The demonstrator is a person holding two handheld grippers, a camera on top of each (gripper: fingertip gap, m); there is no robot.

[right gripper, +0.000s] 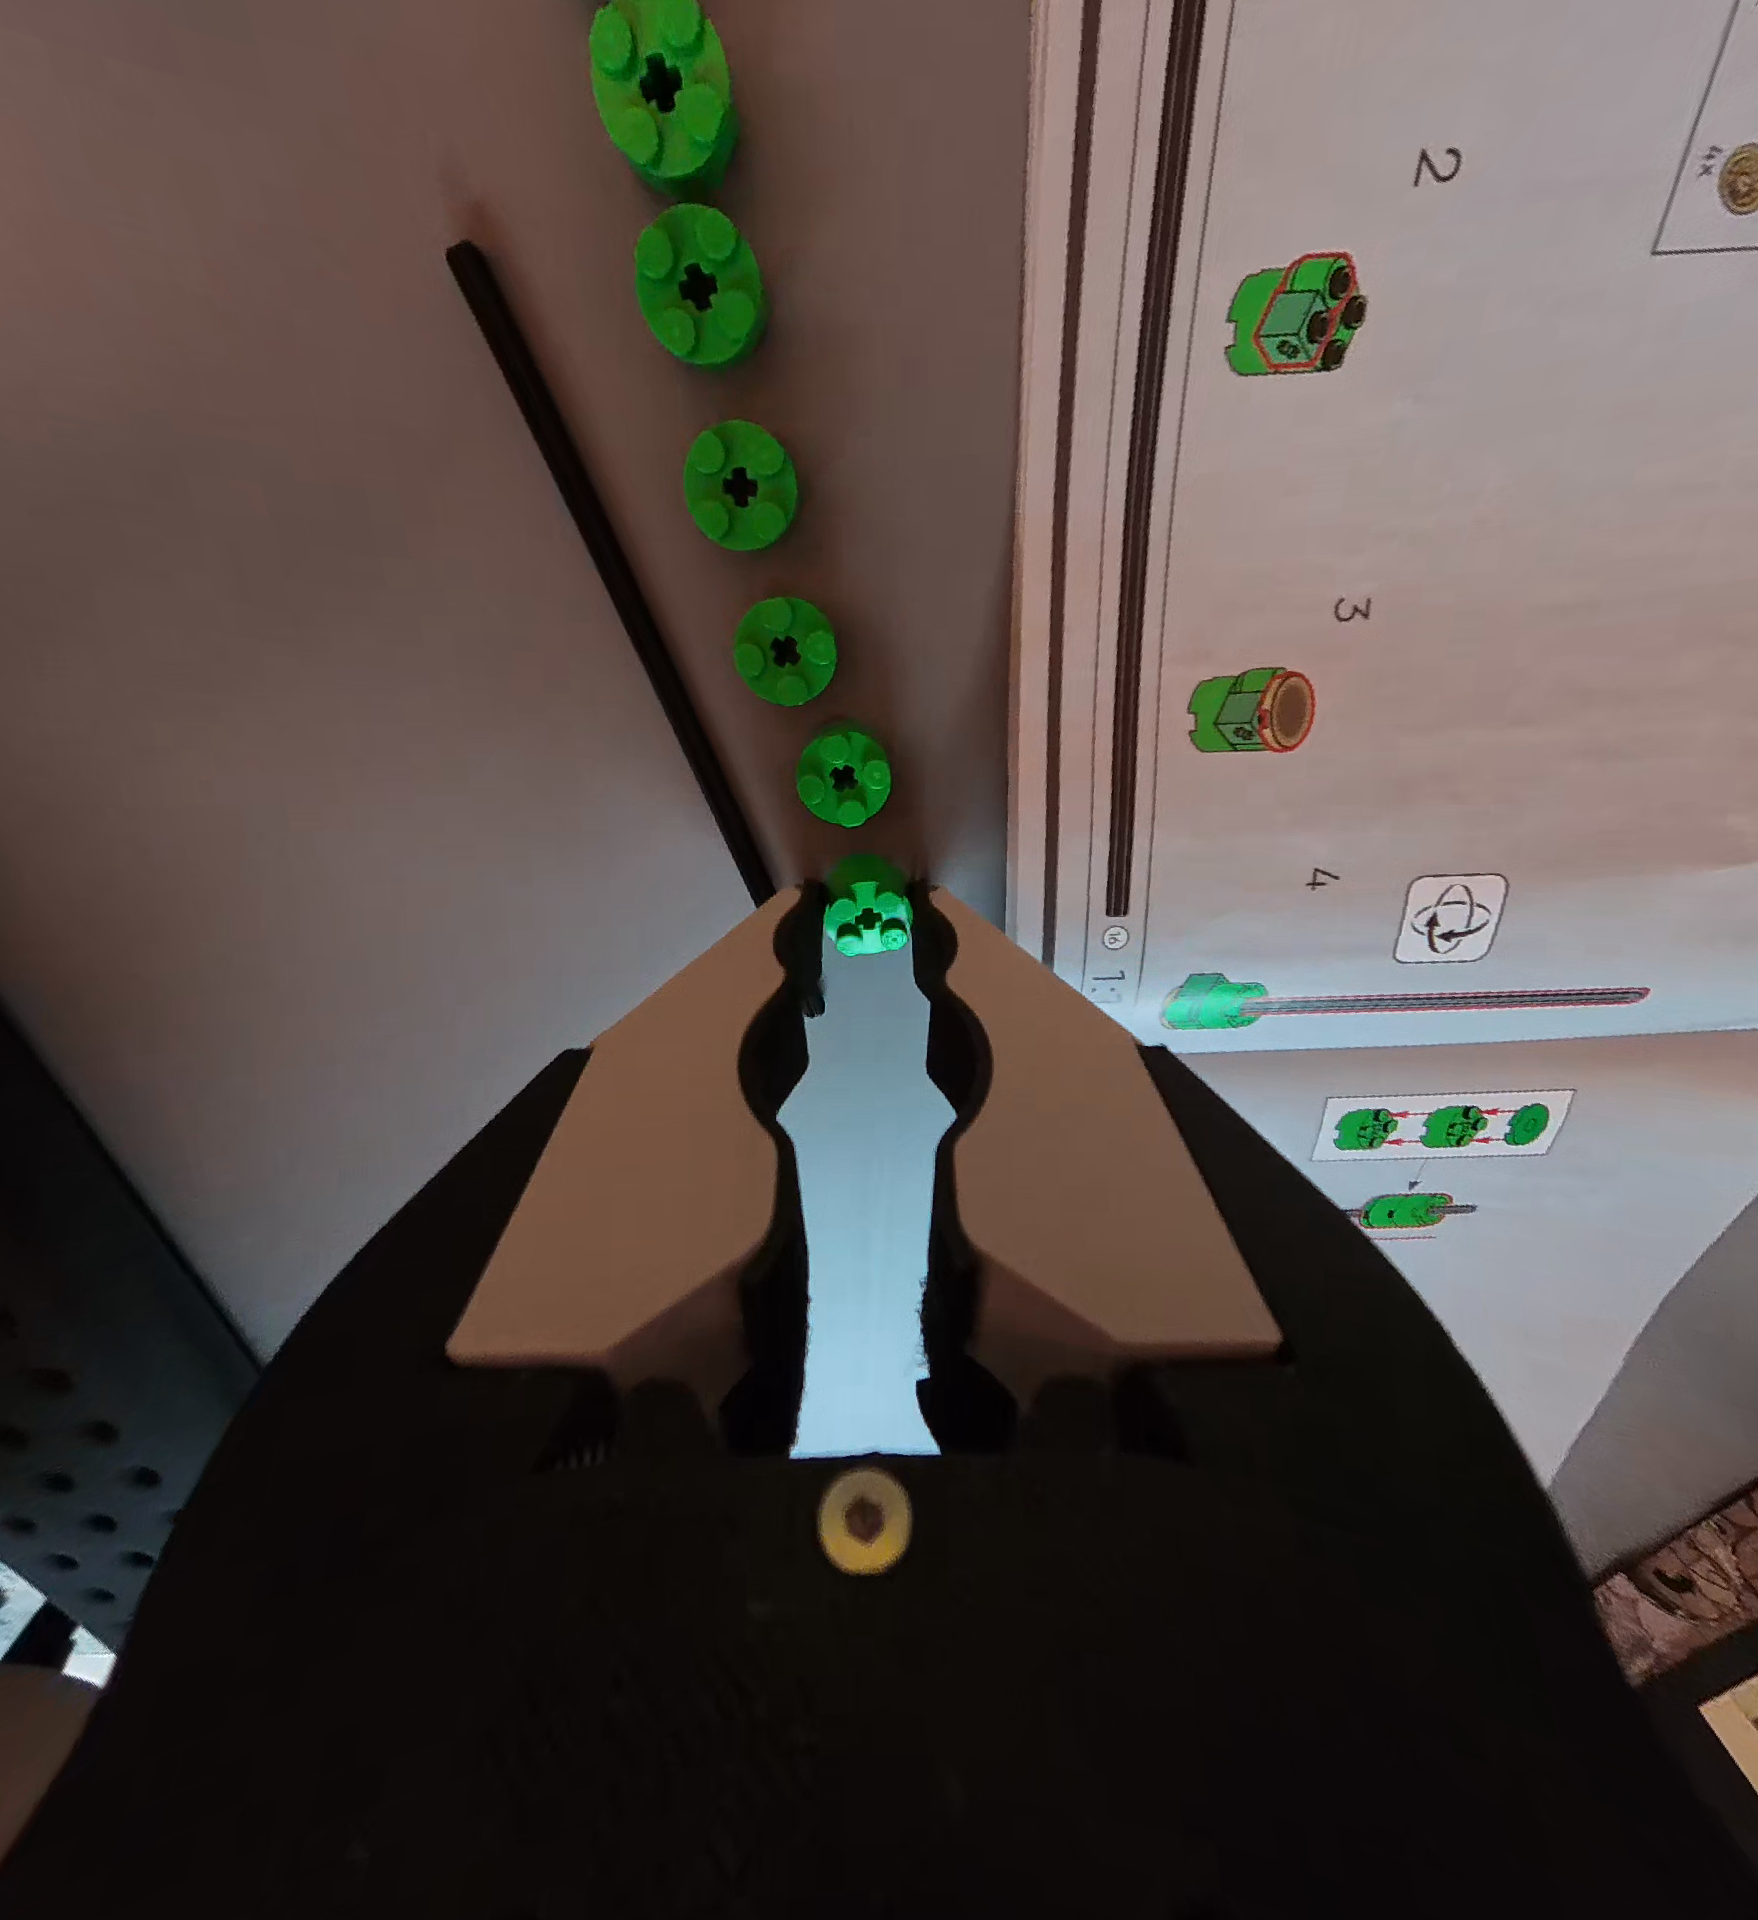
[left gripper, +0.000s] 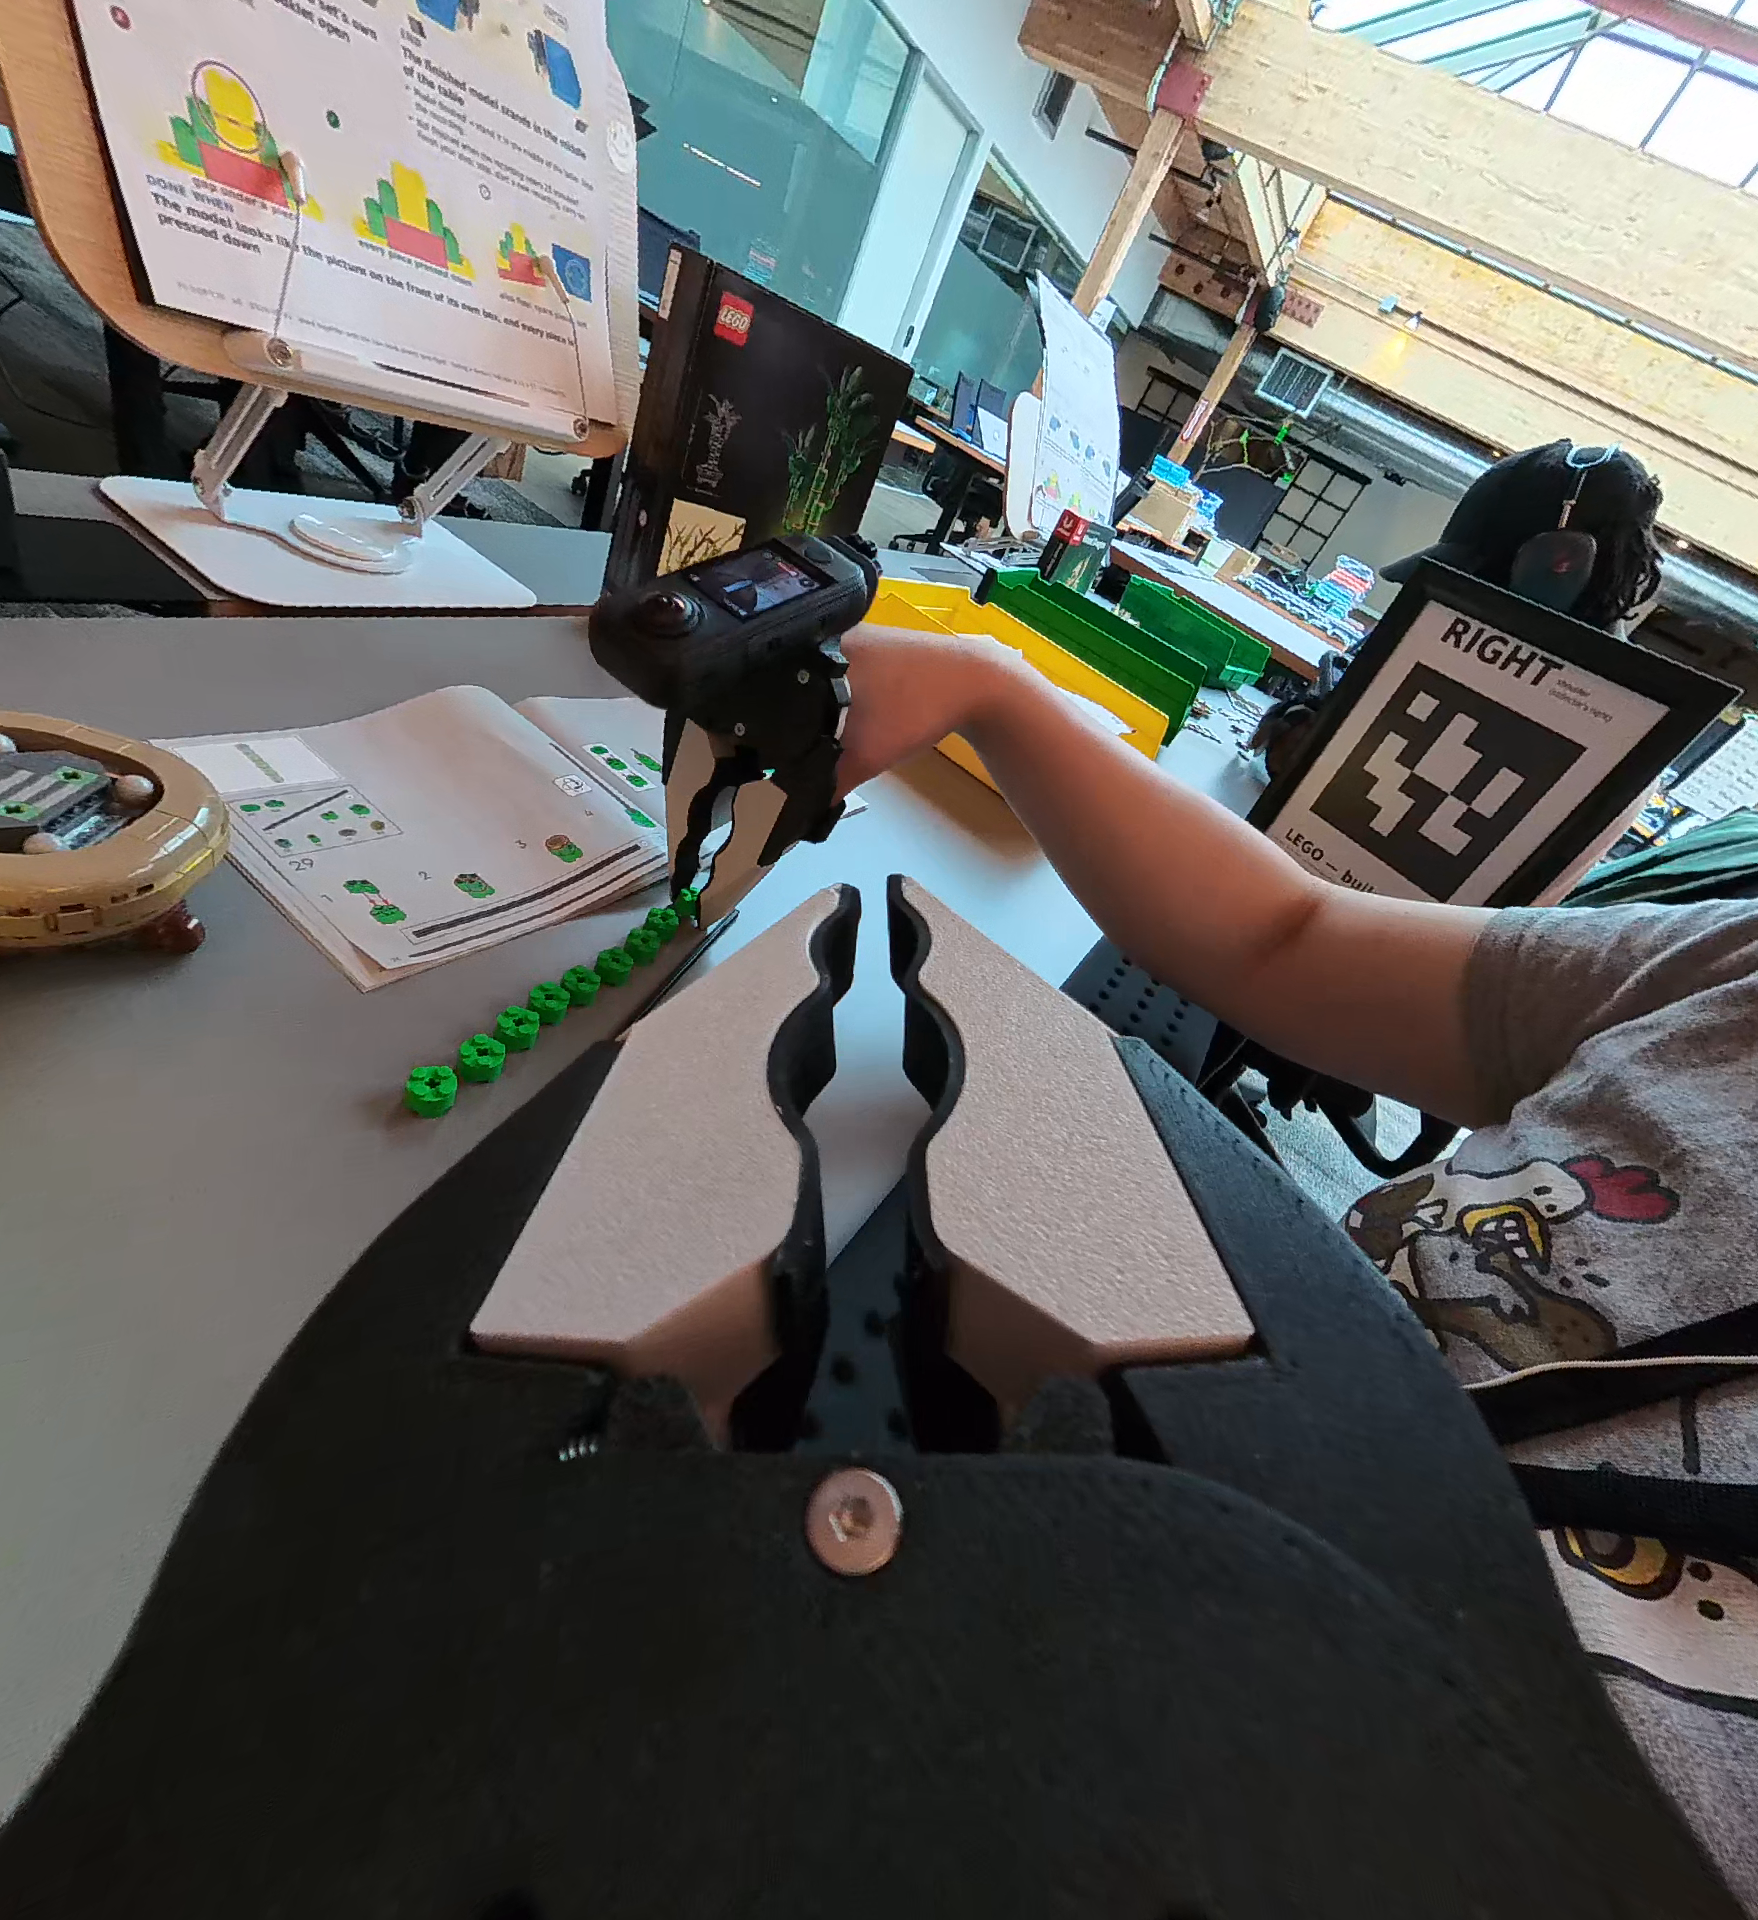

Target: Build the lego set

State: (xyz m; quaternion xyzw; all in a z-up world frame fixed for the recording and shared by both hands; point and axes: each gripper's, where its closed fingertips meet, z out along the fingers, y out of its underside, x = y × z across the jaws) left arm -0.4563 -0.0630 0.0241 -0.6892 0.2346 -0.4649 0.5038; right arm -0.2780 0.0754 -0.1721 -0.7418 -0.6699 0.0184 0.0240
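Observation:
Several green round bricks point(left gripper: 548, 1000) lie in a row on the grey table point(left gripper: 127, 1195), also in the right wrist view point(right gripper: 740, 484). A thin black axle rod point(right gripper: 605, 561) lies beside the row, and it shows in the left wrist view point(left gripper: 683, 961). My right gripper point(right gripper: 867, 902) is shut on the end green round brick point(right gripper: 867, 920), at table height. The left wrist view shows this right gripper point(left gripper: 693, 894) pointing down at the far end of the row. My left gripper point(left gripper: 875, 891) hovers near the table's right edge, almost shut with a narrow slit, empty.
An open instruction booklet point(left gripper: 439, 810) lies left of the row, also in the right wrist view point(right gripper: 1477, 520). A tan pot base point(left gripper: 54, 831) stands at the left. Behind are the set's box point(left gripper: 761, 436), a page stand point(left gripper: 355, 208), yellow point(left gripper: 968, 644) and green bins point(left gripper: 1093, 634). Tip to tip, the grippers are about 30 cm apart. Between my right fingertips and the thin black axle rod point(right gripper: 605, 561) there is roughly 6 cm.

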